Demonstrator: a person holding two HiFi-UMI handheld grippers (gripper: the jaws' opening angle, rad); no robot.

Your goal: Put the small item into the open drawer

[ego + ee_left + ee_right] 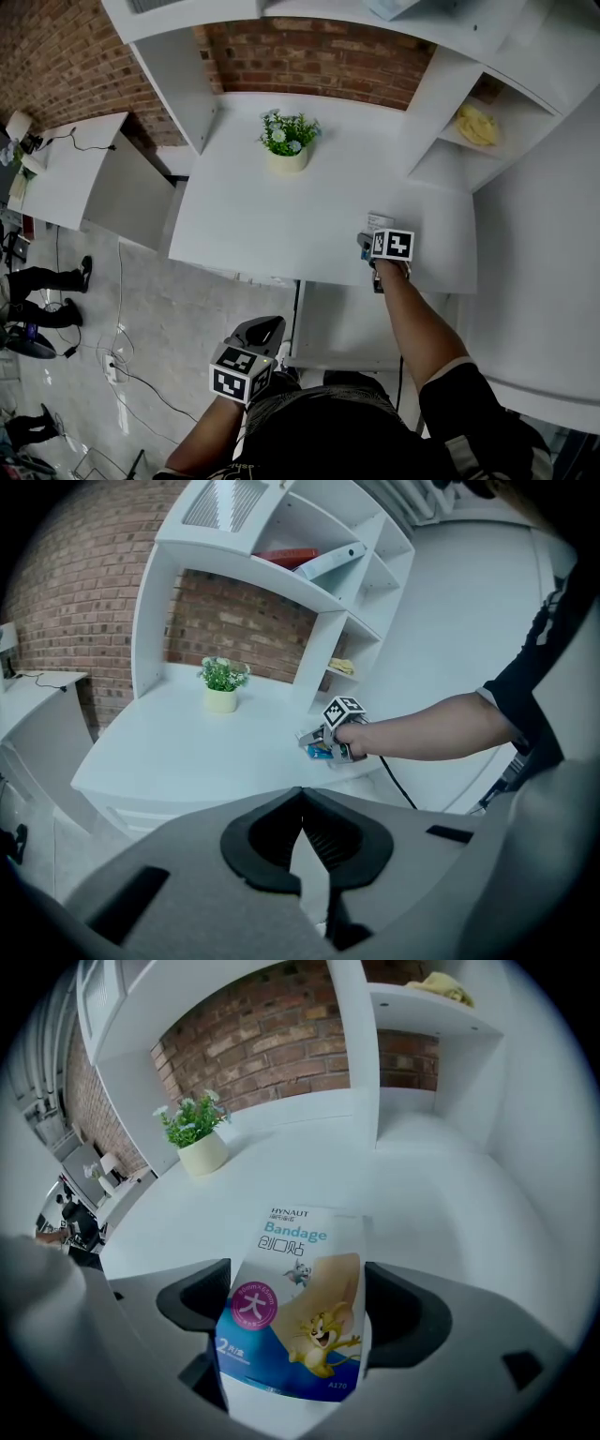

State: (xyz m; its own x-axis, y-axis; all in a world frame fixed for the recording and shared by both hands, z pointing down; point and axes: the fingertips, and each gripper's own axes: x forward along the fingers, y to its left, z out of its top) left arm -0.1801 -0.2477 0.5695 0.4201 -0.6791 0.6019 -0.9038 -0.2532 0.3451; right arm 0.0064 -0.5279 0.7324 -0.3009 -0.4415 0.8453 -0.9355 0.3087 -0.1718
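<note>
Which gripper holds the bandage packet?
The right gripper: the bandage packet sits clamped between its jaws. The left gripper is shut and empty.

Brick wall point(319, 56), white desk point(262, 216) w/ shelves point(441, 169).

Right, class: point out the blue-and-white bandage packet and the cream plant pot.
blue-and-white cardboard bandage packet point(295, 1312): right gripper view, its printed front.
cream round plant pot point(288, 161): head view, its side wall.

The bandage box point(291, 1307) is covering the inner faces of the fingers point(405, 1312) of the right gripper point(373, 234), which is hiding most of it from above, while the yellow item point(476, 125) on the shelf point(450, 155) is appearing too small to identify.
</note>
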